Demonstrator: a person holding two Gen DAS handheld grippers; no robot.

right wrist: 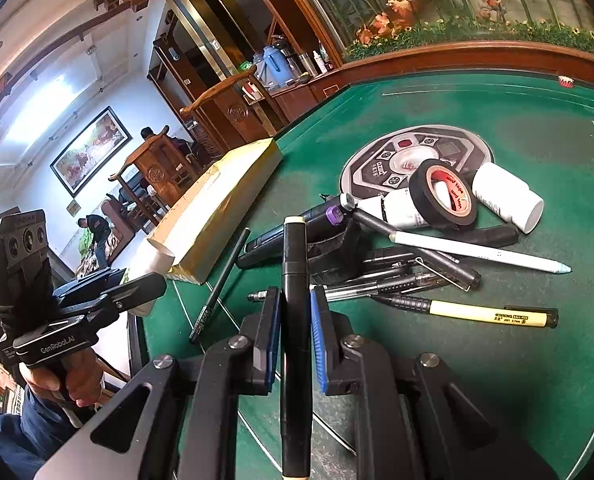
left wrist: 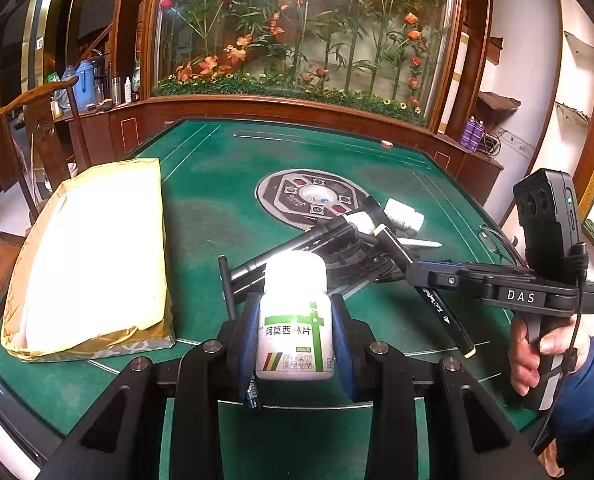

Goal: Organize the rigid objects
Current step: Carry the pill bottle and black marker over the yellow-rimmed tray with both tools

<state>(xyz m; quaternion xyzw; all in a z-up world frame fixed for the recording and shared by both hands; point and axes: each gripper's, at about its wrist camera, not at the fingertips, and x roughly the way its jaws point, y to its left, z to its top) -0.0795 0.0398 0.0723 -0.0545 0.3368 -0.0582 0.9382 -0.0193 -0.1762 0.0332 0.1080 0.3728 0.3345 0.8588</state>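
Observation:
My left gripper (left wrist: 295, 336) is shut on a white pill bottle (left wrist: 295, 316) with a green label, held upright just above the green table. To its left lies an open yellow box (left wrist: 93, 256) with a white inside. My right gripper (right wrist: 295, 312) is shut on a black marker (right wrist: 295, 344) with cream end caps, which stands up between the blue pads. From the left wrist view that marker (left wrist: 445, 312) slants down from the right gripper (left wrist: 413, 270). In the right wrist view the left gripper (right wrist: 137, 288) hovers by the box's near end (right wrist: 225, 208).
A pile of pens, a black tape roll (right wrist: 443, 194), a lying white bottle (right wrist: 505, 196), a white pen (right wrist: 481, 254) and a yellow pen (right wrist: 477, 314) sit by the table's round control panel (right wrist: 377, 156). A thin black pen (right wrist: 221, 284) lies beside the box. Wooden chairs stand beyond the table.

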